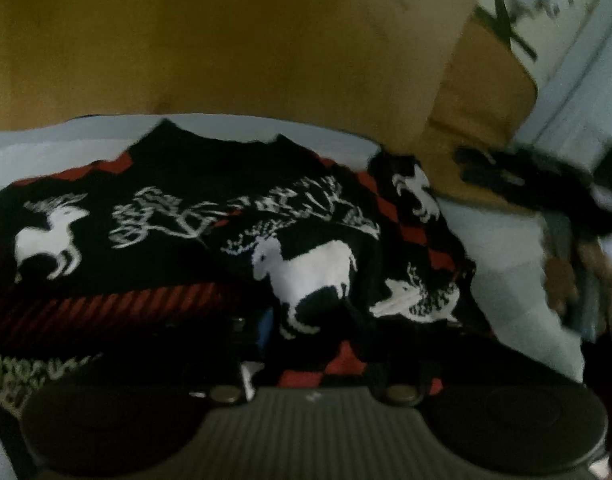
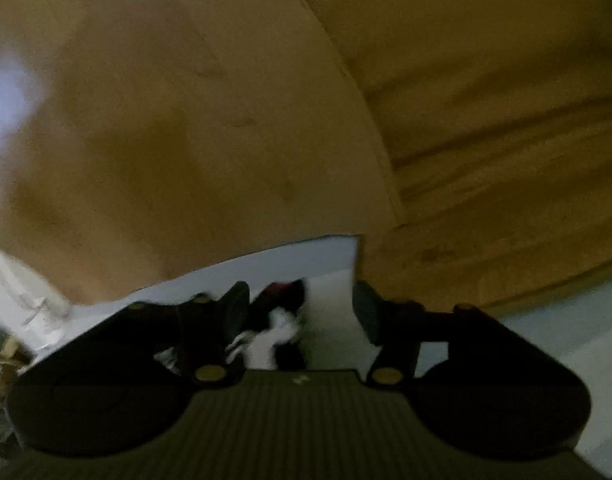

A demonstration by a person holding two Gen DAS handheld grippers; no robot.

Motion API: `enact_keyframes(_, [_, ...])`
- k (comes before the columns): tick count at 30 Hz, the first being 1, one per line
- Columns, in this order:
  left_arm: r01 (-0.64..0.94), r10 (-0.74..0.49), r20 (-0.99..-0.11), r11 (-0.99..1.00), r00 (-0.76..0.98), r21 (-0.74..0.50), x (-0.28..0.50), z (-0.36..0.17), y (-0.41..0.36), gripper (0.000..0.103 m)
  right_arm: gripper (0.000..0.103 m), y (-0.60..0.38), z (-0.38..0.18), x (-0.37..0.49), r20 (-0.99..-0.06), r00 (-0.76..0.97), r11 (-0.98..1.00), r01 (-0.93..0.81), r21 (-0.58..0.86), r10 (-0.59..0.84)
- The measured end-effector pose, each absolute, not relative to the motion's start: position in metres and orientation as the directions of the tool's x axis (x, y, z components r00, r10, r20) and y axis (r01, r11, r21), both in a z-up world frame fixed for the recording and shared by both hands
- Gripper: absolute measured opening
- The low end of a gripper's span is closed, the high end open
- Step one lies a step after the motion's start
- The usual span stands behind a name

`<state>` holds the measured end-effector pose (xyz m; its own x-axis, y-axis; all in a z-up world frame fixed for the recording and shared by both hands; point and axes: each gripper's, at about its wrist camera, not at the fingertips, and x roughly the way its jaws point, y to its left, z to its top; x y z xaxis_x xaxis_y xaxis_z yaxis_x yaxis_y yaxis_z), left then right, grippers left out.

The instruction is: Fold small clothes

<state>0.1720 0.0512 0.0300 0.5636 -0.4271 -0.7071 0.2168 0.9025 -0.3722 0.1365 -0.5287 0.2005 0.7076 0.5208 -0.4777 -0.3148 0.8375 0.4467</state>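
Sweater (image 1: 209, 232), black knit with white deer and red diamond bands, lies spread on the pale desk (image 1: 506, 248) directly ahead of our left tongs (image 1: 306, 344). Its nearest fold drapes over those tongs and hides their tips, so we cannot tell whether they pinch the cloth or stand apart. Beyond the sweater, past the desk's far edge, runs a brown wooden floor (image 1: 265, 40). To the right of the left tongs our right tongs (image 1: 518, 176) show as a dark blur, with a hand (image 1: 566, 280) behind them.

In the right wrist view, the right tongs (image 2: 301, 312) stand spread, their pads clear of the cloth. A black, white and red corner of the sweater (image 2: 273, 332) lies between them, nearer the left finger (image 2: 235, 312), on the desk (image 2: 334, 320).
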Motion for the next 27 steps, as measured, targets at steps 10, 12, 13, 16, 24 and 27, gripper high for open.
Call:
enact_keyframes(10, [0.048,-0.447,-0.664,0.848,0.599,-0.527,0.167,0.024,0.104,0.03,0.061,-0.417,0.204,0.073,-0.549,0.389,0.652,-0.617,0.441,0.74])
enact_keyframes(12, [0.047,-0.445,-0.657,0.847,0.609,-0.53,0.164,0.027,0.11,0.03,0.063,-0.397,0.198,0.066,-0.587,0.354,0.642,-0.651,0.405,0.728])
enact_keyframes(13, [0.043,-0.441,-0.654,0.846,0.615,-0.531,0.162,0.028,0.113,0.03,0.063,-0.389,0.196,0.061,-0.6,0.344,0.635,-0.673,0.38,0.723])
enact_keyframes(16, [0.009,-0.427,-0.648,0.839,0.631,-0.543,0.157,0.033,0.132,0.03,0.063,-0.366,0.195,0.042,-0.628,0.348,0.606,-0.755,0.253,0.696])
enact_keyframes(24, [-0.002,-0.432,-0.585,0.803,0.687,-0.596,0.131,0.039,0.165,0.039,0.074,-0.31,0.175,-0.003,-0.691,0.444,0.414,-0.882,-0.225,0.571])
enact_keyframes(27, [0.01,-0.446,-0.565,0.791,0.694,-0.612,0.12,0.04,0.17,0.039,0.034,-0.303,0.167,0.018,-0.736,0.371,0.414,-0.9,-0.135,0.566])
